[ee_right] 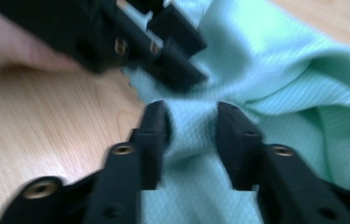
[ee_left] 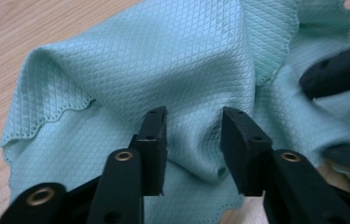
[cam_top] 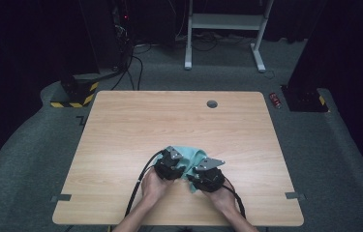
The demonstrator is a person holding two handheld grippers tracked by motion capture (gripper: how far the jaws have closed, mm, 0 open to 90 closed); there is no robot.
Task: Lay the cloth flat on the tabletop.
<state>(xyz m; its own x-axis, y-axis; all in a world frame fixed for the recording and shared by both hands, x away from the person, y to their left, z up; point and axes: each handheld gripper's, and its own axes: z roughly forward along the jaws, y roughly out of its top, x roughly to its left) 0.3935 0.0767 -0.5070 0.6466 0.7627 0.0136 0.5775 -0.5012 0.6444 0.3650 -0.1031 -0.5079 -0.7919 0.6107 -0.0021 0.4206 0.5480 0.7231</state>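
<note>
Table (cam_top: 121,125): light wood top, one round grommet hole (cam_top: 212,104) near the far edge. Grey carpet around it, white desk frame (cam_top: 225,24) beyond, small red can (cam_top: 276,100) on the floor off the far right corner.

Cloth (cam_top: 196,157): teal, diamond-weave, scalloped hem, crumpled in loose folds on the near-centre of the table, partly under both grippers.

Left gripper (ee_left: 193,121): jaws part open, straddling a raised fold of cloth; fabric sits between the pads with visible gaps on both sides, not clamped.

Right gripper (ee_right: 191,116): jaws part open, a ridge of cloth bunched between them and brushing the pads. View is blurred, so can't tell if it's actually pinched. Left gripper sits just beyond it on the same cloth.
</note>
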